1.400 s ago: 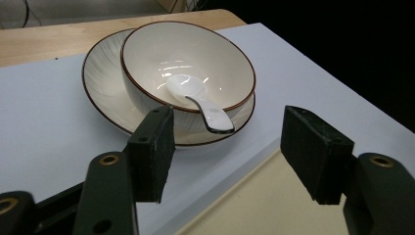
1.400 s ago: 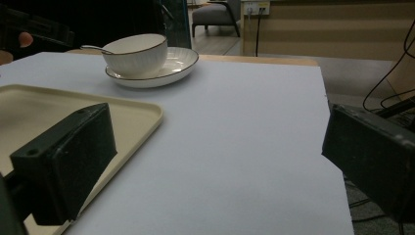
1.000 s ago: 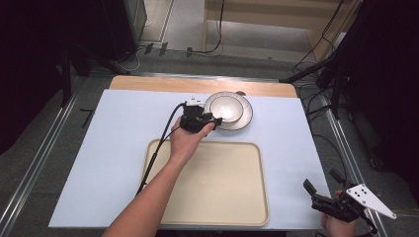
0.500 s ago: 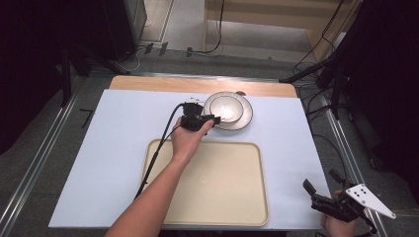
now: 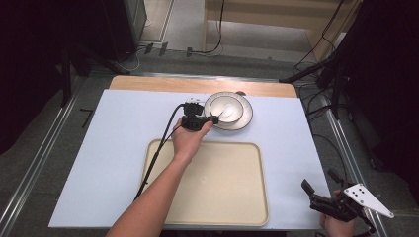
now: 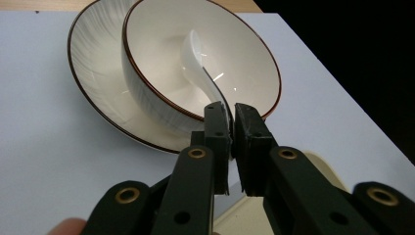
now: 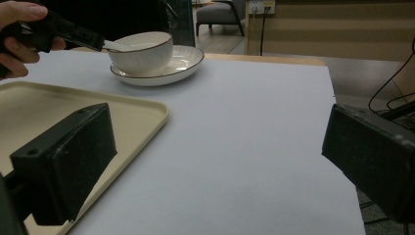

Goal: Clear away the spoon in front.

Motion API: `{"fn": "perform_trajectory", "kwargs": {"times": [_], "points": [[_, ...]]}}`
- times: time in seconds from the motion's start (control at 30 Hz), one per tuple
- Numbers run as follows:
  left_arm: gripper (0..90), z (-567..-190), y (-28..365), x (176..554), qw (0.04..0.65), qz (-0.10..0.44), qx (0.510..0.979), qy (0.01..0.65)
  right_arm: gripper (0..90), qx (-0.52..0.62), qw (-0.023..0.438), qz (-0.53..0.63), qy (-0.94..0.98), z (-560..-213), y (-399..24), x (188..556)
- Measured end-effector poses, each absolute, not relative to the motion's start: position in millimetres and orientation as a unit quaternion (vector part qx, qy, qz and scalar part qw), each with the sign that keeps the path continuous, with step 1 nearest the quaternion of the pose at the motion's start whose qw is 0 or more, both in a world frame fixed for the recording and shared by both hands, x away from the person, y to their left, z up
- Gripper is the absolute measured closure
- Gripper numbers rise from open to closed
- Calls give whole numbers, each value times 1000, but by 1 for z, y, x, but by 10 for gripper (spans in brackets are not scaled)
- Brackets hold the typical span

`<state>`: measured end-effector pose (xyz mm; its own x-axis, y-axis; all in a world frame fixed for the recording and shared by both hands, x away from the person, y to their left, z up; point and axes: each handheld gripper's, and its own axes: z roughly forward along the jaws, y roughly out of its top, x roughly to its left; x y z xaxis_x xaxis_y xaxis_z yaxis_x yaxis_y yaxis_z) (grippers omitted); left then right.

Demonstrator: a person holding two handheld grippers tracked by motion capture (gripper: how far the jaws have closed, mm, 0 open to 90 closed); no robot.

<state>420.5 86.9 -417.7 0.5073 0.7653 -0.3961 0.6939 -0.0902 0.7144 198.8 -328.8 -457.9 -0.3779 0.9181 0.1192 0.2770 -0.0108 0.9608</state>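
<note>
Spoon: white ceramic soup spoon, its scoop lying inside the bowl, its handle rising over the near rim toward the left gripper; in the right gripper view its handle sticks out past the bowl's left rim.
Bowl: white with a thin dark rim and ribbed outer wall, standing on the saucer at the far middle of the tabletop.
Saucer: wider white plate with the same dark edge, under the bowl, just beyond the tray's far edge.
Left gripper: held in the person's left hand, reaching across the tray's far edge to the bowl's near-left rim; a black cable trails back from it over the tray.
Left fingers: drawn together, clamped on the spoon's handle, which shows as a thin white strip between the black pads.
Right gripper: at the tabletop's near right corner, well apart from the dishes, held in the right hand, a grey three-cornered plate on top.
Right fingers: spread wide apart, nothing between them, pointing across the bare sheet toward the bowl.
Tray: cream, rounded corners, nothing lying on it, in the near middle.
Tabletop: covered by a pale blue-white sheet, a wooden strip showing along the far edge.
</note>
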Motion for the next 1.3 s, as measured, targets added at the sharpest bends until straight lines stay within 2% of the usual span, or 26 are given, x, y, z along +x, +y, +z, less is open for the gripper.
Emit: {"fn": "perform_trajectory", "kwargs": {"times": [0.43, 0.67, 1.3], "points": [[878, -416, 85, 418, 451, 73, 746, 484, 0, 469, 299, 535, 636, -458, -328, 199], [879, -410, 88, 416, 469, 83, 737, 480, 0, 470, 300, 534, 636, -458, -330, 199], [879, -391, 118, 392, 502, 101, 716, 474, 0, 469, 302, 533, 636, -458, -329, 199]]}}
